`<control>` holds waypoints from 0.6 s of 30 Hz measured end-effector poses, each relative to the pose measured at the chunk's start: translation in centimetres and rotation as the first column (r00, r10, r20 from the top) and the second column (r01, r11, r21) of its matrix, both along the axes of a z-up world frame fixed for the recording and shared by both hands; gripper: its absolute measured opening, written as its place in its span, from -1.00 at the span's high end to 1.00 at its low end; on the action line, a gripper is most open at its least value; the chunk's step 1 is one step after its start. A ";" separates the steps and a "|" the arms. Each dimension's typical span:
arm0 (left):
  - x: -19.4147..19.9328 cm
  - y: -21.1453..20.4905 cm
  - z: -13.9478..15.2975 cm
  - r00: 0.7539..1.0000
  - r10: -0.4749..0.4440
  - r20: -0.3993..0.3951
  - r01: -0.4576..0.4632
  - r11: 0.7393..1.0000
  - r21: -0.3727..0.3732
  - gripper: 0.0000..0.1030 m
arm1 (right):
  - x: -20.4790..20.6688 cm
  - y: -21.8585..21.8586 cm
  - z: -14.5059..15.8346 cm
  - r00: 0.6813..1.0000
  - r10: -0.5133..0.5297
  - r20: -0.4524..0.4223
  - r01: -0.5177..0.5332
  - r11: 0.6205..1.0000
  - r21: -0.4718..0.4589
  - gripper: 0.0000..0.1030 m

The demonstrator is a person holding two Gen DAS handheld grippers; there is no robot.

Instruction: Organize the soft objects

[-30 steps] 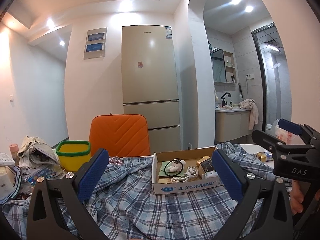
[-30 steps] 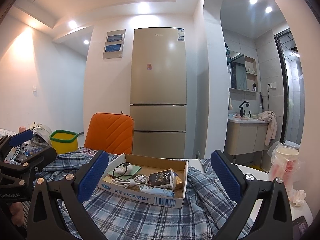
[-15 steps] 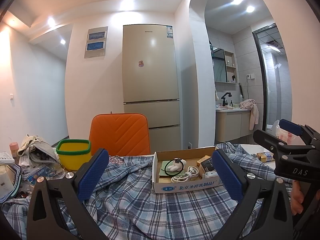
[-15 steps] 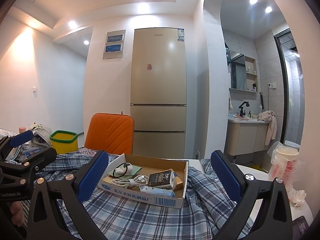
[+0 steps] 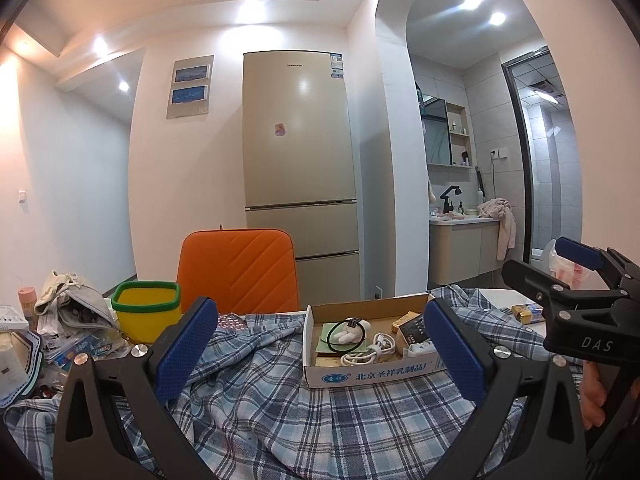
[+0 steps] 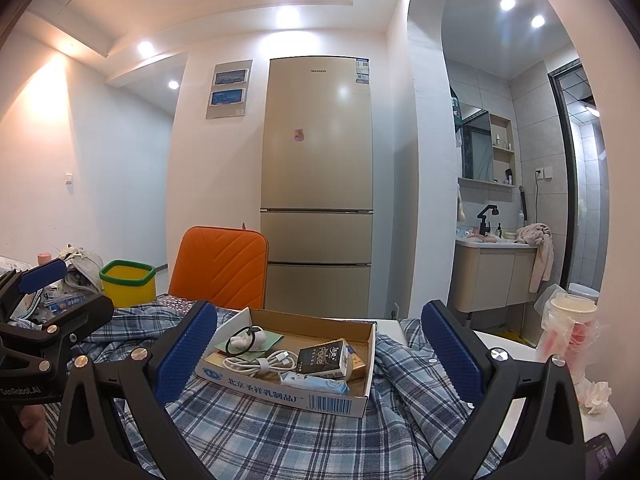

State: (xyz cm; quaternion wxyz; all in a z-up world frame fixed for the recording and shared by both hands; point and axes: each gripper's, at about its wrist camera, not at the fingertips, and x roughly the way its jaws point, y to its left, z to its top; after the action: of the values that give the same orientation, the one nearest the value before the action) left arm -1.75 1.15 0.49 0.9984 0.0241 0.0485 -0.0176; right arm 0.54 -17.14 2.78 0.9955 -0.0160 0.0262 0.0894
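Note:
A blue plaid shirt point(image 5: 280, 408) point(image 6: 280, 428) lies rumpled across the table in both wrist views. On it rests a shallow cardboard box point(image 5: 376, 374) point(image 6: 280, 394) holding a white cable, a black hair tie, a small dark carton and packets. My left gripper point(image 5: 320, 350) hovers open just above the shirt, in front of the box. My right gripper point(image 6: 318, 352) also stands open, with the box between and beyond its blue pads. Neither holds anything. Each gripper shows at the edge of the other's view.
An orange chair back point(image 5: 238, 270) stands behind the table, a beige fridge point(image 5: 298, 184) beyond it. A yellow bin with a green rim point(image 5: 146, 314) and a cluttered pile point(image 5: 60, 320) sit at the left. A bagged cup point(image 6: 568, 328) and crumpled tissue point(image 6: 596, 396) sit at the right.
Almost nothing differs; the left wrist view has drifted very slightly, and both grippers stay open over the shirt.

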 end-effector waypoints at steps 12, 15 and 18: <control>0.0 0.0 0.0 1.000 0.000 0.001 0.000 1.000 -0.001 -0.99 | 0.0 0.0 -0.1 1.000 0.000 0.000 0.000 1.000 0.000 -1.00; 0.0 0.0 0.0 1.000 0.000 0.000 0.000 1.000 0.000 -0.99 | 0.1 0.0 -0.1 1.000 0.000 0.001 0.000 1.000 -0.001 -1.00; 0.0 0.0 0.0 1.000 -0.001 -0.001 0.001 1.000 0.000 -0.99 | 0.1 0.0 -0.1 1.000 0.000 0.000 0.000 1.000 0.000 -1.00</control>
State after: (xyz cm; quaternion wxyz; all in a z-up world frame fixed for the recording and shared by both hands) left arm -1.74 1.14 0.46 0.9983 0.0241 0.0490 -0.0179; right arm 0.61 -17.15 2.66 0.9955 -0.0162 0.0260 0.0893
